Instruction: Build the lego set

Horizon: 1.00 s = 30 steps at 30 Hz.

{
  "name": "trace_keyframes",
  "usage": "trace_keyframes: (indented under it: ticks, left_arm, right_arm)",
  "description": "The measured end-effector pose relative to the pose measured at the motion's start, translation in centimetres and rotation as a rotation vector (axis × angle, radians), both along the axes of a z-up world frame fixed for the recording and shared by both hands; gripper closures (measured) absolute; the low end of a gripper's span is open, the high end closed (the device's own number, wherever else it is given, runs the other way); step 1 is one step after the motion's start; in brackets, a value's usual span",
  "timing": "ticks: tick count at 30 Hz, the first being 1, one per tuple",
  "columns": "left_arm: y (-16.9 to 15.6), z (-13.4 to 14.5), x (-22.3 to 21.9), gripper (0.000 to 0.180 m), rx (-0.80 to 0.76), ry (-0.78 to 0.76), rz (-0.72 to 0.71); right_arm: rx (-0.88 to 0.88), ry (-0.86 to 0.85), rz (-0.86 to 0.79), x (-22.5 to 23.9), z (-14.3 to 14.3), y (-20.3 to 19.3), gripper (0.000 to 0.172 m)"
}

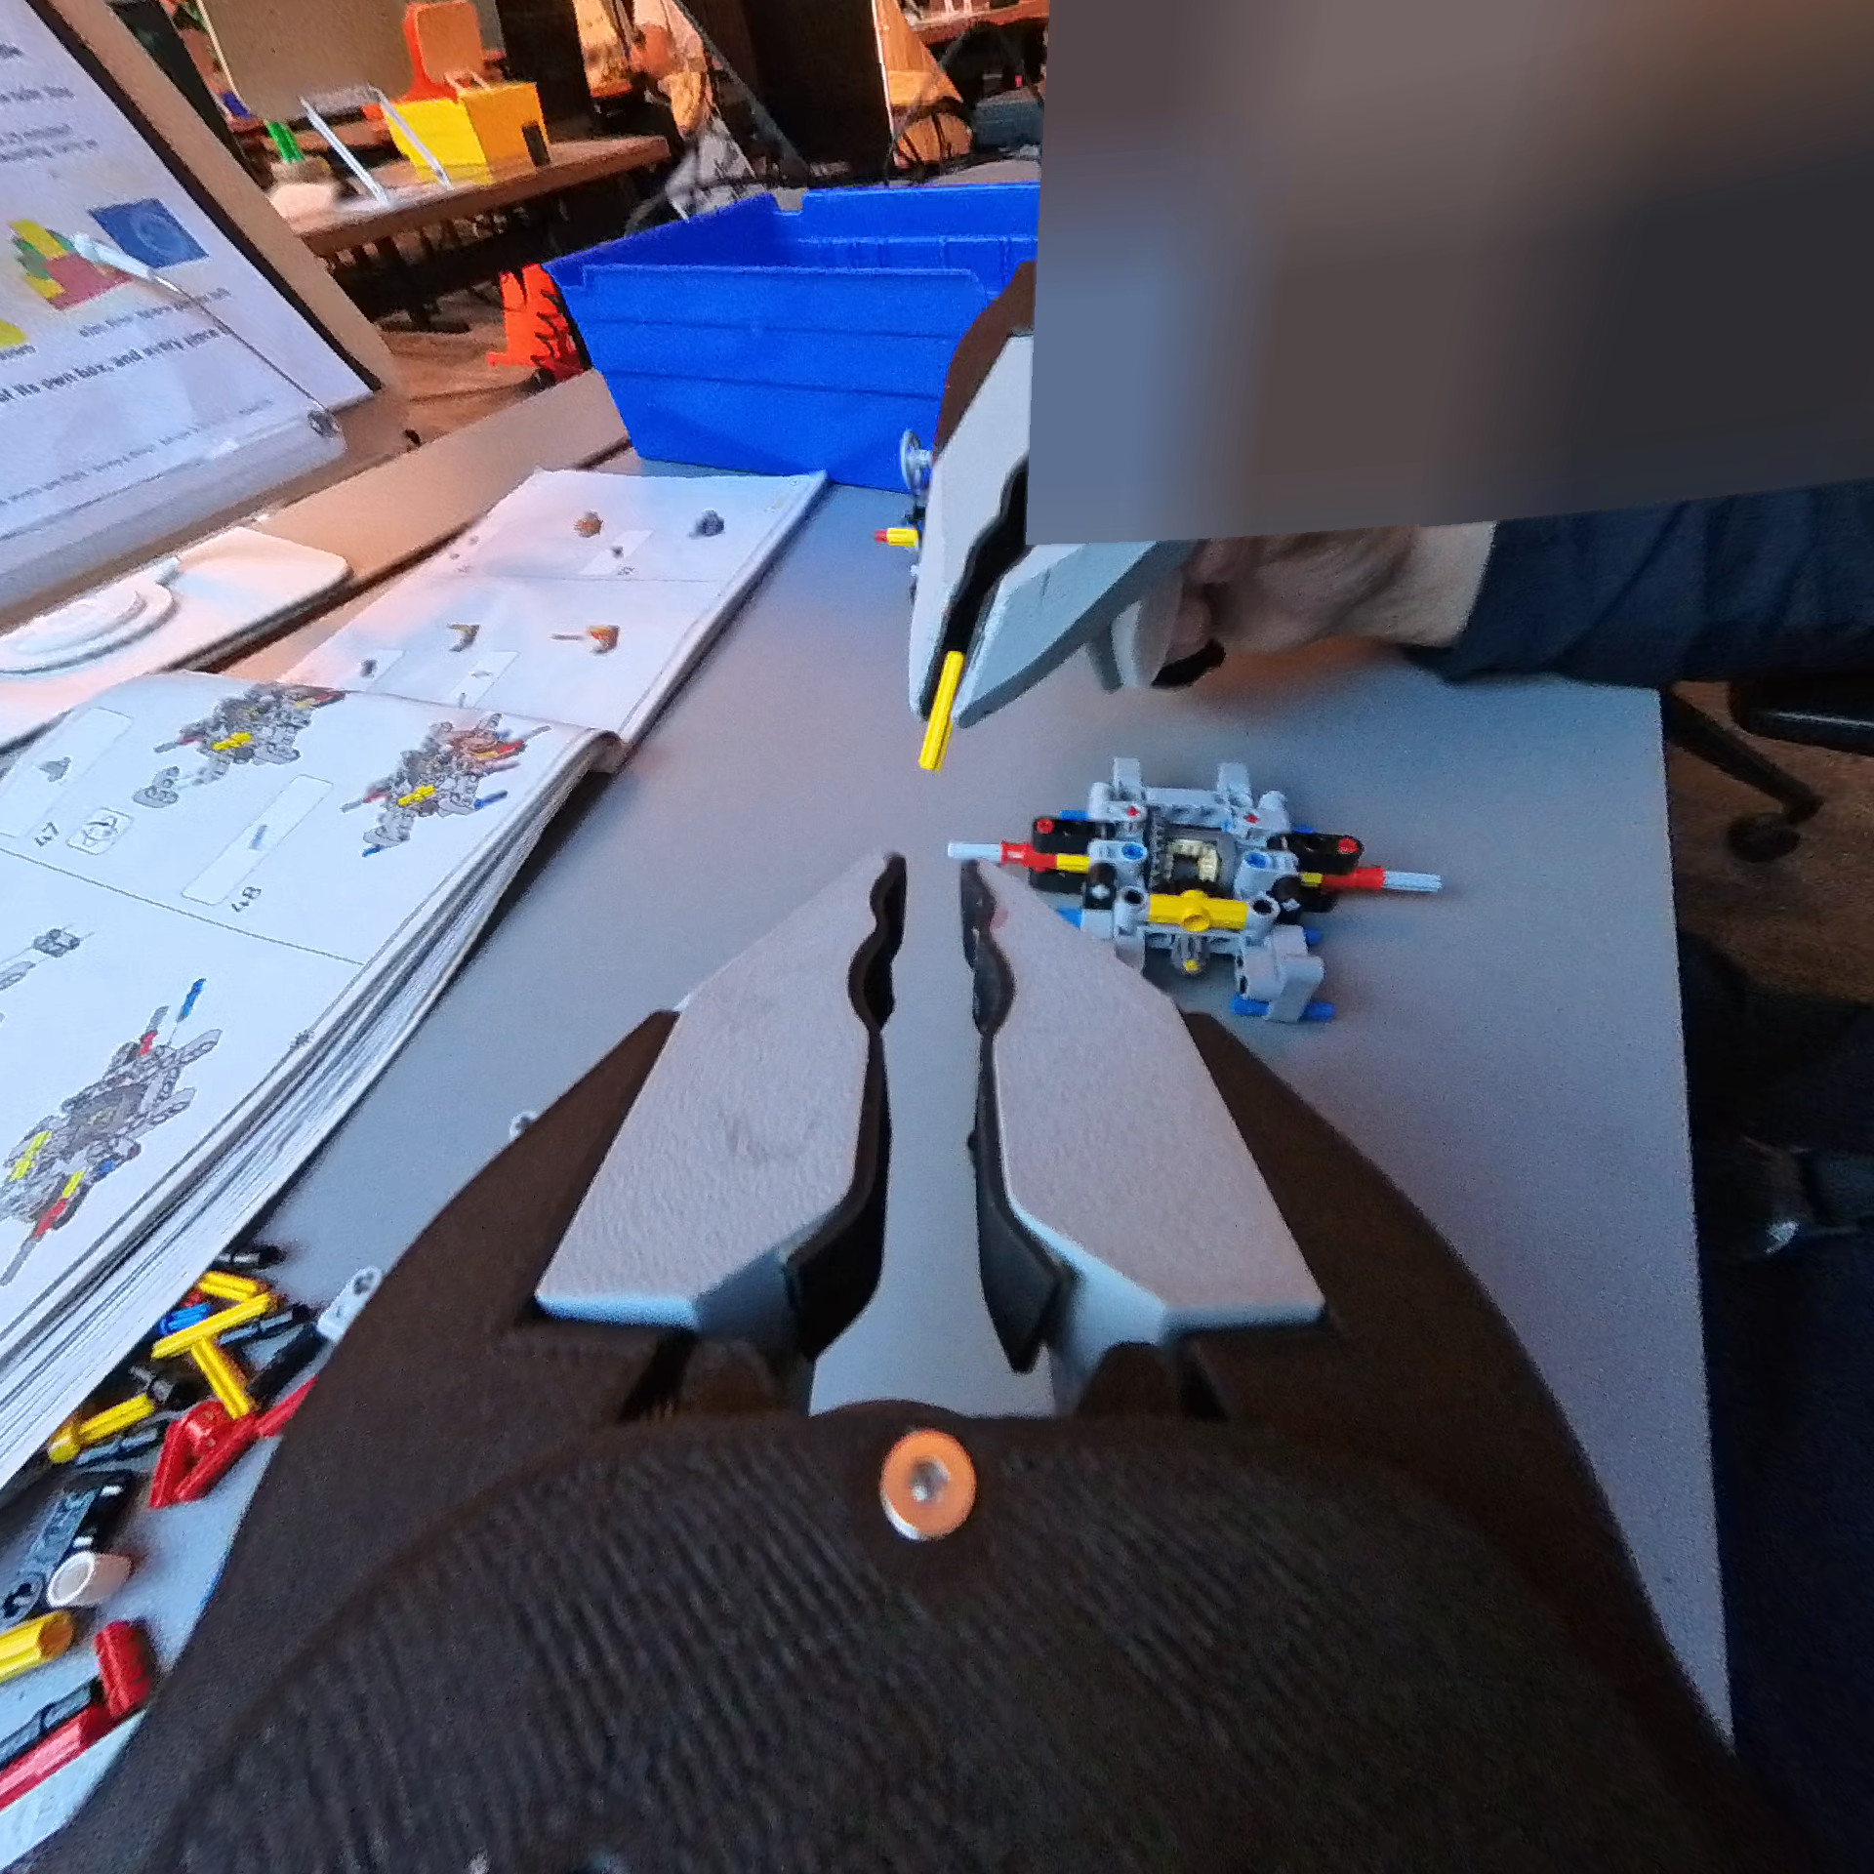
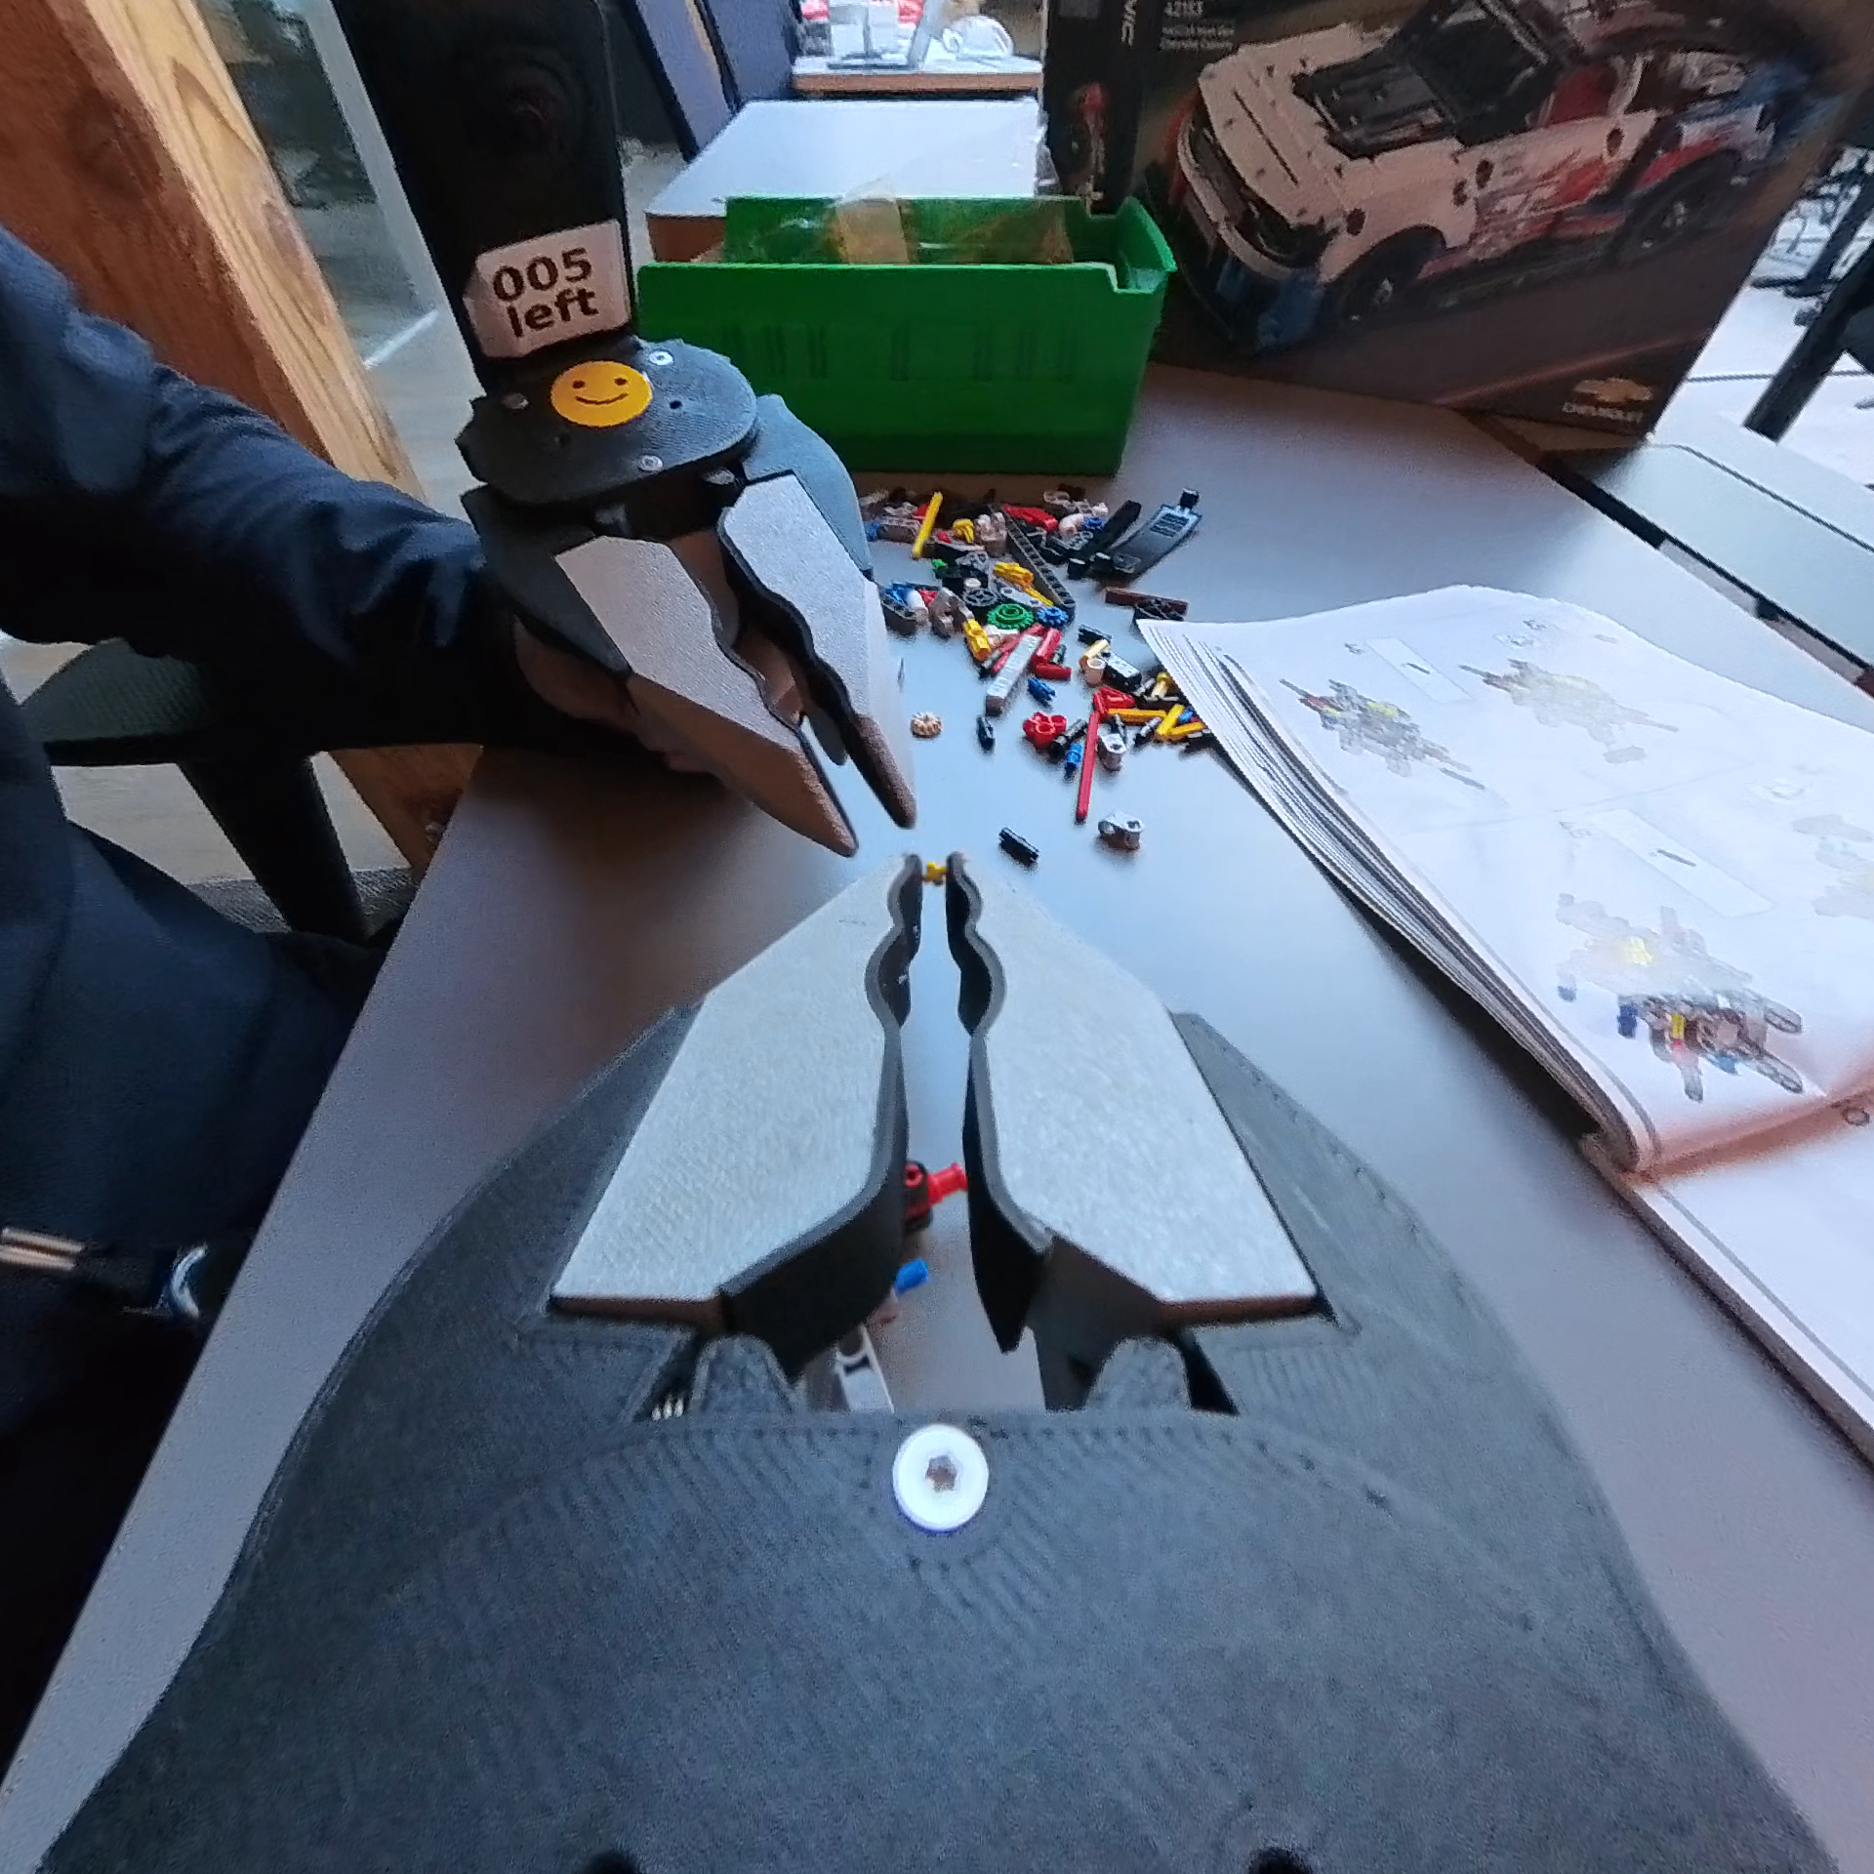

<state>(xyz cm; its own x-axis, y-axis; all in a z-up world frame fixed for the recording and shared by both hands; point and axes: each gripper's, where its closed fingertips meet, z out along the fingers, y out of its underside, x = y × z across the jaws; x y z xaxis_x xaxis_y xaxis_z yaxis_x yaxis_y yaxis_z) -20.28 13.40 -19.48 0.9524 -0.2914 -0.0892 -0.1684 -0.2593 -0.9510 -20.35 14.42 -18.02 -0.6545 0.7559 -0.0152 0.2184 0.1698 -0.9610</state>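
My right gripper (image 2: pixel 935 870) is shut on a thin yellow axle (image 2: pixel 934 870), seen end-on between its tips. In the left wrist view that gripper (image 1: pixel 938 700) hangs above the grey table (image 1: pixel 1470 1115) with the yellow axle (image 1: pixel 941 710) sticking down out of its tips. My left gripper (image 1: pixel 933 872) is open by a narrow gap, with nothing between its pads. It shows from the side in the right wrist view (image 2: pixel 882 821), tips close to the right gripper's. A small grey brick assembly (image 1: pixel 1197 882) with red, yellow and blue parts lies just right of the left fingertips.
An open instruction booklet (image 1: pixel 254 913) lies on the left, also in the right wrist view (image 2: pixel 1521 862). Loose bricks (image 2: pixel 1044 619) are scattered on the table. A blue bin (image 1: pixel 791 335), a green bin (image 2: pixel 903 345) and a car-model box (image 2: pixel 1420 183) stand at the back.
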Motion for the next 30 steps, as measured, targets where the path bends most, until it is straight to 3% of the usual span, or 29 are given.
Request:
trace_keyframes:
  ticks: [4, 8, 11, 20, 30]
  left_arm:
    - [-1.3, -3.1, 0.4, 0.156, -0.236, 0.025, -0.063]
    - [-2.0, -4.8, 1.1, 0.153, -0.356, 0.06, -0.114]
    - [-2.2, -6.6, 0.4, 0.161, -0.428, 0.133, -0.094]
    - [-4.1, -7.0, 1.4, 0.168, -0.511, 0.064, -0.18]
    - [-6.3, -6.9, 2.7, 0.168, -0.473, 0.088, -0.303]
  right_arm:
    - [-0.002, -0.061, 0.028, 0.4, -0.7, 0.3, 0.171]
    - [0.032, -0.124, 0.082, 0.5, -2.1, -0.8, 0.171]
    - [0.067, -0.164, 0.117, 0.8, -3.1, -1.6, 0.171]
    - [0.1, -0.235, 0.199, 1.8, -4.1, -3.7, 0.171]
    - [0.302, -0.277, 0.218, 2.8, -6.1, -6.6, 0.171]
